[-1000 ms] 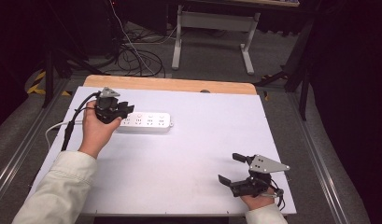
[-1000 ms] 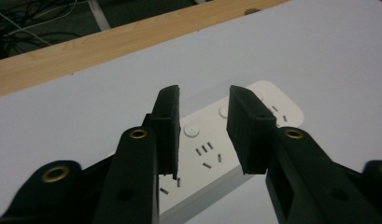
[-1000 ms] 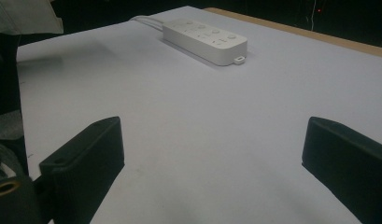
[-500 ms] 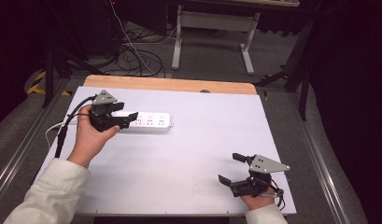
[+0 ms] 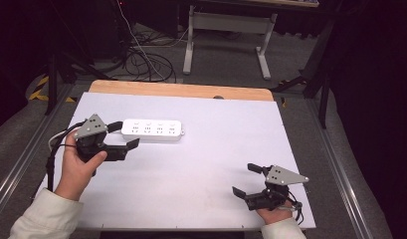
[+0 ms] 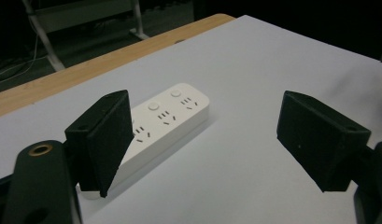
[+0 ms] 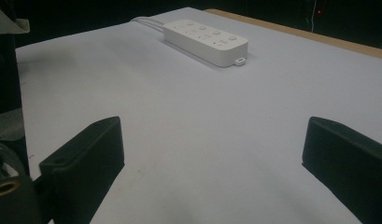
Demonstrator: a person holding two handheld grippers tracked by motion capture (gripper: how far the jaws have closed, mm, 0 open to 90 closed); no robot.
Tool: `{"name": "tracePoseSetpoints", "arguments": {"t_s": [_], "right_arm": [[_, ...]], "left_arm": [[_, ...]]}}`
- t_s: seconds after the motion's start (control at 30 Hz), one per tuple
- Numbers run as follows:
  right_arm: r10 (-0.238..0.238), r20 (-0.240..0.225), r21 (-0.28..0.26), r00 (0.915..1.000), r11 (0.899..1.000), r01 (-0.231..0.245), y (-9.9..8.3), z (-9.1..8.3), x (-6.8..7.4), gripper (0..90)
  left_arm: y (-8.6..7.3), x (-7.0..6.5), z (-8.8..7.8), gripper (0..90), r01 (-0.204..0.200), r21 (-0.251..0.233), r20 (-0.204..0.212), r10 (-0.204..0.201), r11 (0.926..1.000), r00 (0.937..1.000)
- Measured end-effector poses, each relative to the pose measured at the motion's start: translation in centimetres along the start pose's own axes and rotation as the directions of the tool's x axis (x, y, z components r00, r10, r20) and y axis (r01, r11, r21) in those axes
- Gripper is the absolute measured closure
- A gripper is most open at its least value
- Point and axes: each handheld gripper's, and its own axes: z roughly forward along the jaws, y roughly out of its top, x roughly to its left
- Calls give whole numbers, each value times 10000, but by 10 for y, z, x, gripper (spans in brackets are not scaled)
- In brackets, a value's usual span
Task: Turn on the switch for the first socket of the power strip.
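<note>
A white power strip (image 5: 152,129) lies flat on the white table (image 5: 216,149), toward its far left. My left gripper (image 5: 125,135) hovers just in front of the strip's left end, held in a hand with a pale sleeve. Its jaws have just been opening and stand wide with nothing between them. In the left gripper view the strip (image 6: 165,121) lies beyond the left jaw of the gripper (image 6: 212,126), apart from both pads. My right gripper (image 5: 244,179) rests open near the table's front right corner. In the right gripper view its jaws (image 7: 212,154) frame bare table, with the strip (image 7: 205,42) far off.
The strip's white cable (image 7: 146,19) trails off its left end toward the table's left edge. A wooden strip (image 5: 181,90) borders the far edge. Beyond it, loose cables (image 5: 146,59) and a desk frame (image 5: 226,35) stand on the dark floor.
My left gripper has drawn back from the power strip's left end, toward the near left, and its jaws have opened wide. The strip stays put. The right gripper has not moved.
</note>
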Motion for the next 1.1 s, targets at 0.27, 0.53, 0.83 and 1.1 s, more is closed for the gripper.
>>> {"name": "tracePoseSetpoints", "arguments": {"t_s": [0.27,0.53,0.83,1.1], "right_arm": [[-24,-5,-1,10000,10000,24,0,0,0,59],[-51,-46,-10,10000,10000,51,0,0,1,59],[-71,-51,4,10000,10000,71,0,1,1,59],[-124,-26,80,9999,9999,124,0,1,2,60]], "left_arm": [[-24,-11,-15,154,-472,-52,434,474,9989,9979],[-41,-20,-23,120,-713,-92,1125,719,9974,9910],[-62,-22,-22,104,-799,-108,1331,806,9967,9878],[-80,-25,-21,104,-918,121,1470,891,9957,9851]]}}
